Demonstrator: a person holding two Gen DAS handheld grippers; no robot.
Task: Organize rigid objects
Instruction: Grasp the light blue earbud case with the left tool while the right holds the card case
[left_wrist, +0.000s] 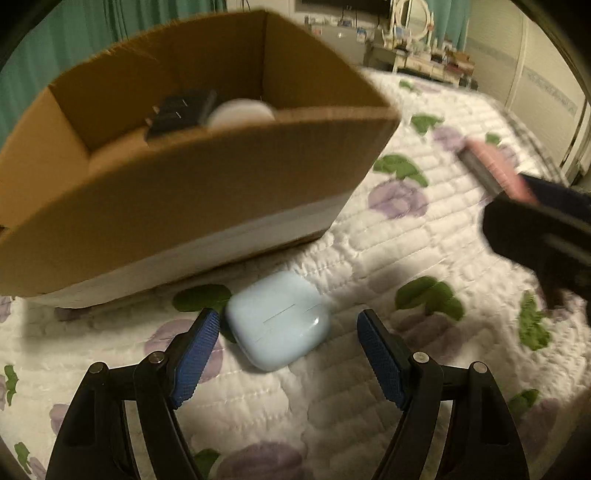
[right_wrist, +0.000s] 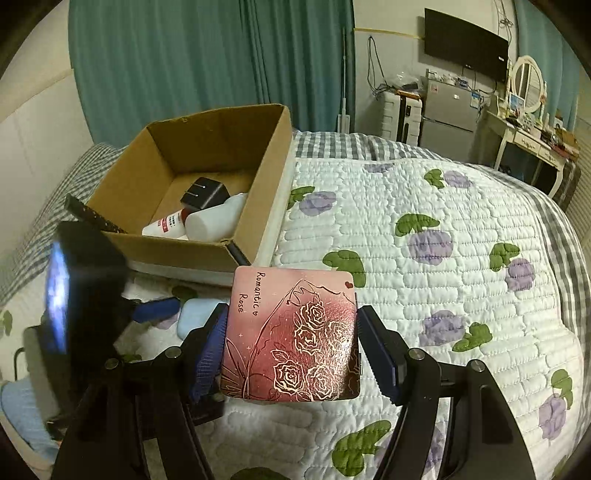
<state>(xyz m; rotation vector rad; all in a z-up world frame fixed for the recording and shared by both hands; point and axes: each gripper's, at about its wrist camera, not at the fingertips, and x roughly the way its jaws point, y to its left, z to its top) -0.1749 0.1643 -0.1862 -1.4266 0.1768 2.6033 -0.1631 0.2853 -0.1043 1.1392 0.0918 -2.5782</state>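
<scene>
The cardboard box (right_wrist: 207, 177) already holds a charger and bottles; the right hand-held gripper (right_wrist: 291, 343) clasps a pink tin (right_wrist: 291, 332); the left hand-held gripper (left_wrist: 284, 332), jaws spread, straddles a blue case (left_wrist: 277, 321) on the bed.

**Left jaws spread, right jaws clamped**

The left hand-held gripper (left_wrist: 286, 328) points steeply downward, its two black arms splayed wide and the blue ribbed pads (left_wrist: 195, 354) standing well apart with nothing pressed between them. The right hand-held gripper (right_wrist: 291, 332) also tilts downward, less steeply, its jaws part closed so that both blue pads press the left and right edges of a square pink case printed with roses (right_wrist: 291, 336). In the left wrist view its black body shows blurred at the right edge.
</scene>
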